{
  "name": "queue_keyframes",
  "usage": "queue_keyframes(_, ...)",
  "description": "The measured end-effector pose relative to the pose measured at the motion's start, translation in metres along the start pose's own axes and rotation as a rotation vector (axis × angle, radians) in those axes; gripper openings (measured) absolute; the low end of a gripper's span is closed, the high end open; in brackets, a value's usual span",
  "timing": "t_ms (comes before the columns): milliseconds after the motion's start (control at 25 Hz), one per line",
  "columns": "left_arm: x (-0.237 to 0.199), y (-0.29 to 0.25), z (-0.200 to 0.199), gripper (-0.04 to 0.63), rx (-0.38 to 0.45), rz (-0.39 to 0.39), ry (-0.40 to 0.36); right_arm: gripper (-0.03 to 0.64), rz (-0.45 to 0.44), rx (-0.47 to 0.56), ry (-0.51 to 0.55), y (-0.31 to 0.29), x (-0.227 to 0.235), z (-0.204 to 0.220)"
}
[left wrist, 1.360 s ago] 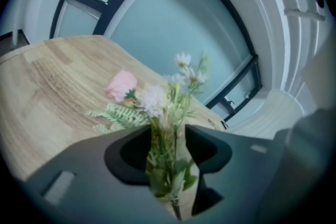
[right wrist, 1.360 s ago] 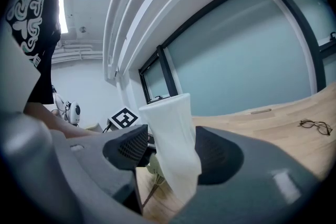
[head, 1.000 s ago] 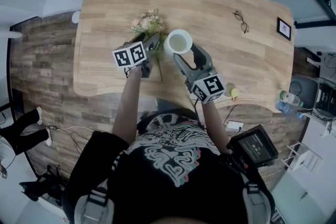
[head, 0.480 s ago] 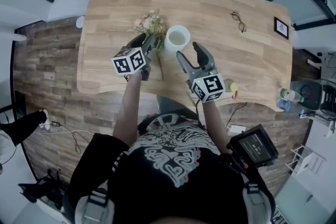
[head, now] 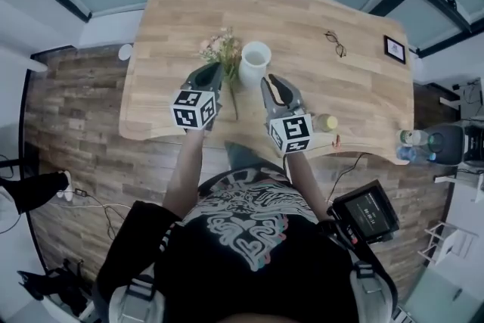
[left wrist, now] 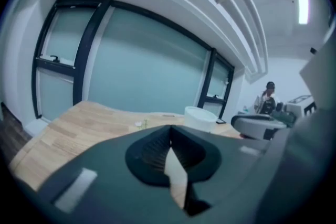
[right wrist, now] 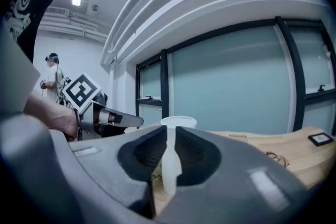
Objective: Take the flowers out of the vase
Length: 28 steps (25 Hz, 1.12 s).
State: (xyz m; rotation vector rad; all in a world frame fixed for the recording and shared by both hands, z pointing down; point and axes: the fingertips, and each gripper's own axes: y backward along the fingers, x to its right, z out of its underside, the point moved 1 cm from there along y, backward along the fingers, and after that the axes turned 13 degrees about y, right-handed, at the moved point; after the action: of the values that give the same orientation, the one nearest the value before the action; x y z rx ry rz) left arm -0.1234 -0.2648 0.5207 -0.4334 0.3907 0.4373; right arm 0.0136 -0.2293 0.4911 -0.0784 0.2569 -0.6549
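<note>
A bunch of small pale flowers (head: 221,49) lies flat on the wooden table (head: 166,34), its stem running toward the near edge. Just right of it a white vase (head: 254,61) stands upright with nothing in its mouth. My left gripper (head: 212,72) hovers over the stem end, shut with nothing in it; in the left gripper view (left wrist: 169,129) its tips meet. My right gripper (head: 271,82) hangs short of the vase. Its jaws have just been closing, and a narrow slit (right wrist: 171,131) remains with nothing between them. The vase (right wrist: 178,122) shows beyond.
Eyeglasses (head: 333,44) and a small picture frame (head: 394,49) lie at the table's far right. A yellow-capped bottle (head: 325,122) stands near the front edge by my right hand. More bottles (head: 412,138) sit off the right end. A person (left wrist: 268,98) stands in the background.
Both grippers have drawn back from the flowers and vase toward the near edge and risen. The left jaws closed fully and the right jaws narrowed. The flowers stay on the table.
</note>
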Motion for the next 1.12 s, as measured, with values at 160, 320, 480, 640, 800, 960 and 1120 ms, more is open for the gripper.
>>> queue_keyframes(160, 0.018, 0.016, -0.009, -0.011, 0.052, 0.001, -0.06, 0.002, 0.025, -0.015, 0.037, 0.007, 0.0, -0.006)
queue_keyframes(320, 0.023, 0.031, -0.015, -0.011, 0.084, -0.01, -0.074, 0.002, 0.059, -0.015, 0.042, 0.011, 0.001, -0.014)
queue_keyframes(480, 0.025, 0.049, -0.018, -0.011, 0.116, -0.035, -0.085, 0.0, 0.092, 0.012, 0.039, 0.024, -0.002, -0.028)
queue_keyframes(640, 0.026, 0.077, -0.025, -0.011, 0.161, -0.051, -0.091, 0.0, 0.095, 0.025, 0.063, 0.032, -0.017, -0.043)
queue_keyframes(800, 0.023, 0.082, -0.031, -0.011, 0.175, -0.051, -0.096, -0.002, 0.094, 0.012, 0.085, 0.029, -0.023, -0.043)
queue_keyframes(960, 0.021, 0.081, -0.03, -0.011, 0.172, -0.048, -0.093, -0.002, 0.11, 0.006, 0.085, 0.031, -0.021, -0.042)
queue_keyframes(1120, 0.022, 0.076, -0.025, -0.011, 0.162, -0.031, -0.073, -0.002, 0.121, 0.007, 0.082, 0.032, -0.016, -0.039)
